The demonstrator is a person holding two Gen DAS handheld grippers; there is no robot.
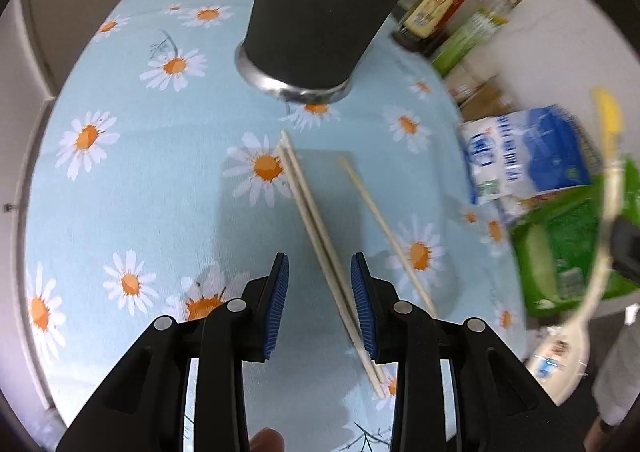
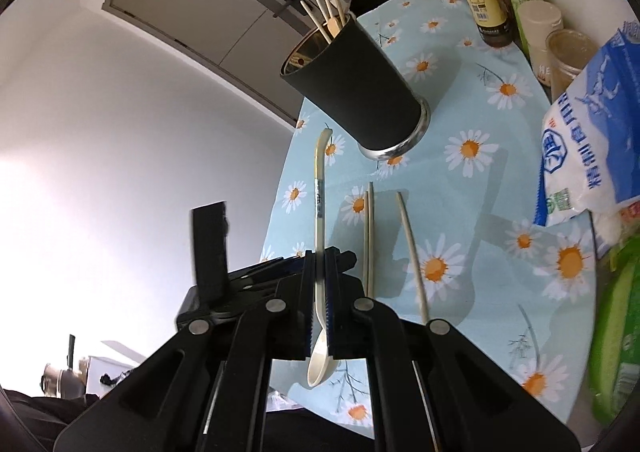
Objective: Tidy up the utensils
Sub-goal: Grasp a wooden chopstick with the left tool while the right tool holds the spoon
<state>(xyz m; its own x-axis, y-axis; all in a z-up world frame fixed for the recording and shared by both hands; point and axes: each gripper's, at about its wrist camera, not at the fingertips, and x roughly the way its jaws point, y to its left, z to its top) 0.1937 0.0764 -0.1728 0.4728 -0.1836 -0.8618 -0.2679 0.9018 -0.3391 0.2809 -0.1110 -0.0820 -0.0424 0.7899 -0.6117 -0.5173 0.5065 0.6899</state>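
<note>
Your right tongs (image 2: 319, 300) clamp the spoon (image 2: 320, 211) handle-first toward the utensil cup (image 2: 356, 87); left tongs (image 1: 320, 304), part-open, straddle paired chopsticks (image 1: 316, 228) near its base.

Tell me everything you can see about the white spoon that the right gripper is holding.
The white spoon looks like glossy ceramic or plastic, long and slender, with a yellowish curved handle tip and small blue printed marks along the handle. The right gripper is shut on it just above the bowl, which hangs below the blue pads. It is lifted clear of the daisy tablecloth, handle pointing towards the black utensil holder. Only the pads touch it.
</note>
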